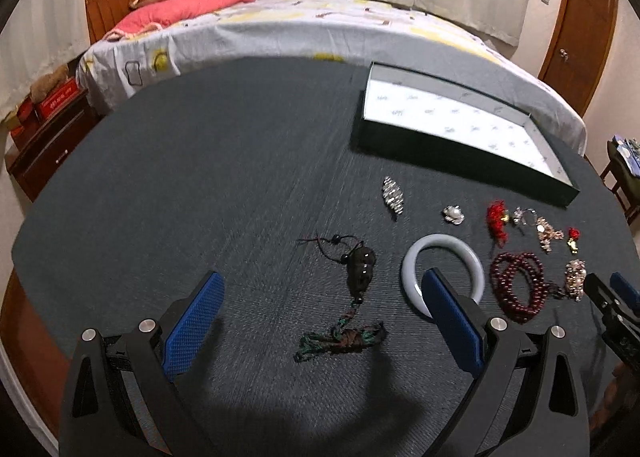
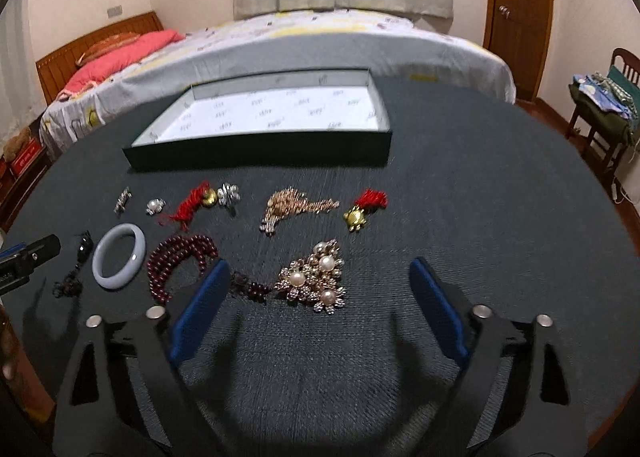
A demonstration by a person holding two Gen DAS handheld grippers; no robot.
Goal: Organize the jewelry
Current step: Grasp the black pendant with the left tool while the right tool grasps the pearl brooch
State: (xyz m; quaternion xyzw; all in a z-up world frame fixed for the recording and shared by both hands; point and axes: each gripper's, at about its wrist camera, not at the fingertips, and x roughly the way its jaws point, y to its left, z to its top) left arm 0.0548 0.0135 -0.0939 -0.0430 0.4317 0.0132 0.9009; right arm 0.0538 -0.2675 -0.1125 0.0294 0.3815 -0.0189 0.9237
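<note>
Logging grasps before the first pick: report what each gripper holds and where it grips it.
Nothing is held. The left gripper and right gripper are both open, with bare cloth between the fingers; the jewelry, such as the pale bangle and pearl brooch, lies on the table.

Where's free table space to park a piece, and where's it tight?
Free: table left of the tray and pendant; also right of the turtle charm. The tray is empty. Tight: between bangle, beads and brooch.
</note>
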